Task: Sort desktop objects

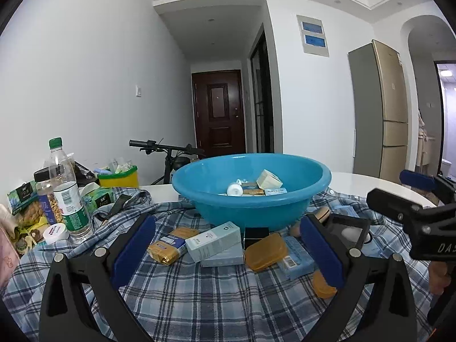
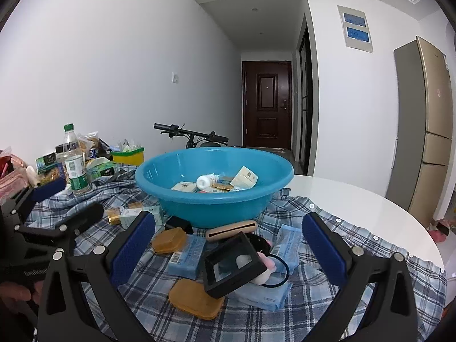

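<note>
A blue plastic basin (image 1: 250, 208) (image 2: 213, 202) stands on a plaid cloth (image 1: 185, 293) and holds several small boxes and a white bottle (image 2: 205, 181). In front of it lie a pale teal box (image 1: 213, 240), a gold packet (image 1: 166, 250), orange soap cases (image 1: 266, 251) (image 2: 195, 299), light blue packs (image 2: 186, 256), a black frame box (image 2: 233, 265) and a wooden block (image 2: 231, 229). My left gripper (image 1: 228, 253) is open above the teal box. My right gripper (image 2: 228, 252) is open above the black frame box; it also shows at the right of the left wrist view, right gripper (image 1: 413, 205).
At the left stand a green-capped water bottle (image 1: 69, 196), a nut jar (image 1: 48, 196), snack packs and a yellow tub (image 1: 118, 178). The white round table (image 2: 356, 199) ends at the right. A bicycle (image 1: 171, 156), a fridge (image 1: 379, 108) and a brown door lie beyond.
</note>
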A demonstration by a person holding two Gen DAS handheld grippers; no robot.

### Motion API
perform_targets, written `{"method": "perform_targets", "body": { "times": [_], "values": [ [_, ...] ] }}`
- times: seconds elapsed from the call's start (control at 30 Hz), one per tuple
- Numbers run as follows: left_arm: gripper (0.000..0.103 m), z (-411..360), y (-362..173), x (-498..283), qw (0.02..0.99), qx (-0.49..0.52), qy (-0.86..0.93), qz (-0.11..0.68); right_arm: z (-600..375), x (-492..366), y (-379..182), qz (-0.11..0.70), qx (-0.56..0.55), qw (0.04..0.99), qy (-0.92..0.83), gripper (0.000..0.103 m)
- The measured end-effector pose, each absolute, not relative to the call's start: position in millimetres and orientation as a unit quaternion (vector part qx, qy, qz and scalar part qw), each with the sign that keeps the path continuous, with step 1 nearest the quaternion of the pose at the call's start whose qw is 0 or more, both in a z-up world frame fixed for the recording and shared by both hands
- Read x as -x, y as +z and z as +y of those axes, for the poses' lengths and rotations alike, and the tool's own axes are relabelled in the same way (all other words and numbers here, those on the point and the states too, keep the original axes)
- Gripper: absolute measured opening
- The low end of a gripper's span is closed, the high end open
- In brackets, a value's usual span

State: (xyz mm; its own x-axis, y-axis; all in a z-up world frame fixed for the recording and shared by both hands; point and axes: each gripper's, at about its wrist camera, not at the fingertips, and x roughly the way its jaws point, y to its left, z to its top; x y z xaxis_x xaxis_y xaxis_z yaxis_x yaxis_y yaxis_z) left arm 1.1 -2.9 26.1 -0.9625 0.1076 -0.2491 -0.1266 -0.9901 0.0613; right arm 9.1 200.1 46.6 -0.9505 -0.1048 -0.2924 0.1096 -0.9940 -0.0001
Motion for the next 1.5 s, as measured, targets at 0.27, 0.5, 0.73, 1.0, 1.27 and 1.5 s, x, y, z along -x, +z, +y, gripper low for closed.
{"method": "perform_targets", "body": {
  "times": [0.27, 0.5, 0.73, 1.0, 1.27, 1.5],
  "values": [
    [0.103, -6.2, 20.3, -2.4, 0.060, 0.121, 0.990, 0.035, 199.4, -5.9, 36.6, 0.006, -0.152, 0.052, -0.987, 0.103],
    [0.103, -9.6, 17.0, -1.1, 0.054, 0.128, 0.990, 0.032, 194.1, -3.4, 28.3, 0.008, -0.159, 0.058, -0.986, 0.103],
    [0.103, -10.5, 11.4, 2.4, 0.052, 0.135, 0.989, 0.030, 192.9, -2.2, 22.1, 0.009, -0.162, 0.061, -0.985, 0.103],
    [0.103, -16.2, 10.2, 7.3, 0.048, 0.139, 0.989, 0.013, 192.6, 0.1, 21.8, 0.003, -0.163, 0.064, -0.985, 0.103],
    [0.103, -20.7, 8.8, 8.2, 0.039, 0.141, 0.989, 0.001, 184.7, -7.1, 23.4, 0.023, -0.147, 0.065, -0.987, 0.103],
    [0.103, -20.8, 8.0, 9.9, 0.041, 0.146, 0.988, 0.002, 191.1, -6.5, 24.2, 0.012, -0.147, 0.057, -0.987, 0.103]
  ]
}}
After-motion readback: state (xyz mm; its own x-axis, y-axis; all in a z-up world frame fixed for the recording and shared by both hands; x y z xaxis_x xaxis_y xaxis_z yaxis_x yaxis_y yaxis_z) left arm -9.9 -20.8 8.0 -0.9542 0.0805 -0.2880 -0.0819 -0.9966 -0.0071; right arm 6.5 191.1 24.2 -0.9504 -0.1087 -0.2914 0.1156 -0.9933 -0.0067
